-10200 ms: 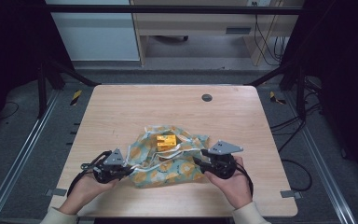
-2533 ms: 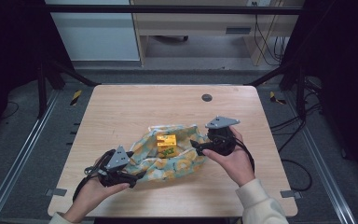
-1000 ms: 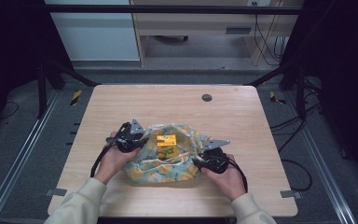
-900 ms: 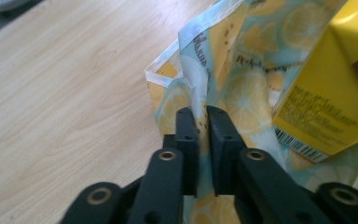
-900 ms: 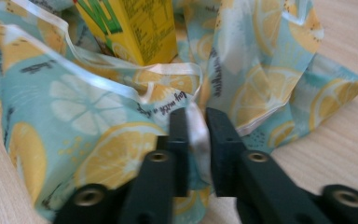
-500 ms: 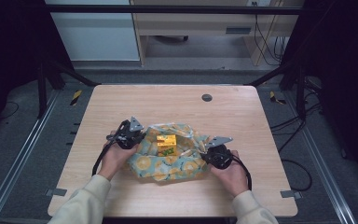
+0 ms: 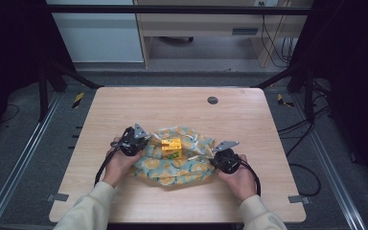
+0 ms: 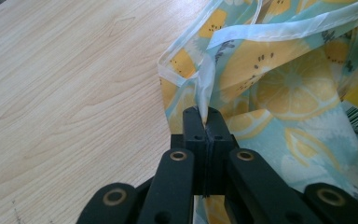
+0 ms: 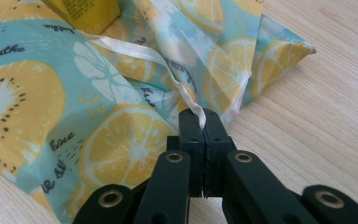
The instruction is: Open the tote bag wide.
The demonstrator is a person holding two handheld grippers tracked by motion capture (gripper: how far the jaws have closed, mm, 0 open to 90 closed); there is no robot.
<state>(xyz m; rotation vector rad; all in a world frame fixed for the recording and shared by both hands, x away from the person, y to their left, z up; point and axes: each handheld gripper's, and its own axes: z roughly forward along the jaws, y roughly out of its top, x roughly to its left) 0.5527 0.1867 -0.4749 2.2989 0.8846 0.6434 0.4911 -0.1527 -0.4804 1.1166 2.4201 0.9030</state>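
- Thin printed fabric, the lemon-patterned bag, lies spread on the wooden table, with a yellow box sitting on it near its middle.
- Left of the box, the left gripper is clenched on the bag's pale ribbon, at the cloth's left edge.
- Right of the box, the right gripper pinches the ribbon's other run at the right edge.
- Held from opposite sides like this, the ribbon can probably be drawn outward to gather the cloth around the box.

Wooden table, its grommet
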